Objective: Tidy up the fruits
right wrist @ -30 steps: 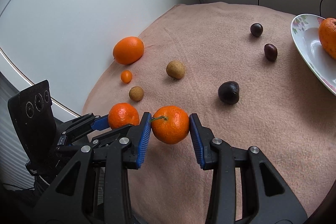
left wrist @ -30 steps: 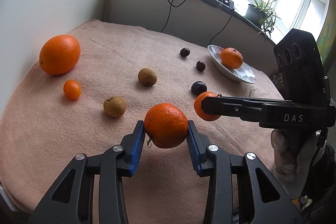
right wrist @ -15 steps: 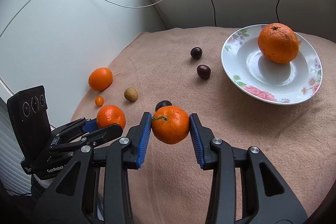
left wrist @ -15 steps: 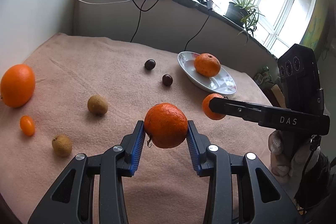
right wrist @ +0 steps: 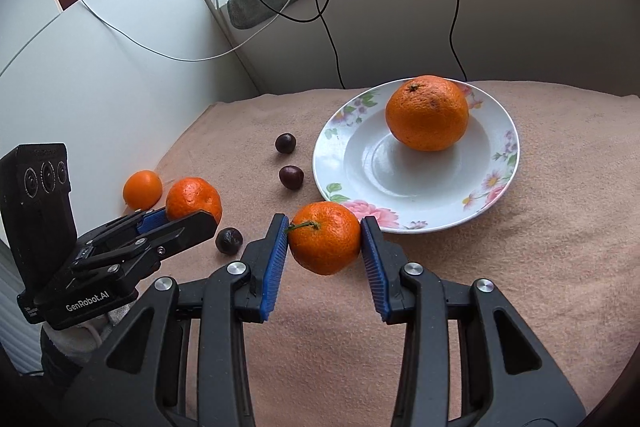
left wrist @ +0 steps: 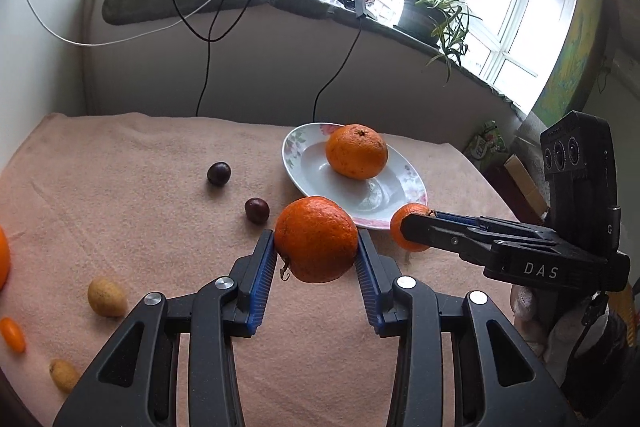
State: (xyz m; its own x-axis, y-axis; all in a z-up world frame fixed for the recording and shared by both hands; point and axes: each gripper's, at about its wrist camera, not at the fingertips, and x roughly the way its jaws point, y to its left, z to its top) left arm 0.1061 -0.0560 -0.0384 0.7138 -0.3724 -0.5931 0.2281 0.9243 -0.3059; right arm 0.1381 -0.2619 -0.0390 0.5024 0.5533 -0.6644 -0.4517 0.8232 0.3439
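My left gripper is shut on a mandarin and holds it above the pink cloth, just short of the flowered white plate. An orange lies in the plate. My right gripper is shut on a second mandarin at the plate's near rim; the orange in the plate lies beyond it. Each gripper shows in the other's view: the right one at the right, the left one at the left.
Two dark plums lie left of the plate. Two brown fruits, a kumquat and a large orange lie at the cloth's left. Another dark fruit lies near the left gripper. Wall and cables behind.
Both grippers have carried their mandarins toward the plate, which now looms larger and nearer in both views. The loose fruits have slid to the left of the left wrist view.
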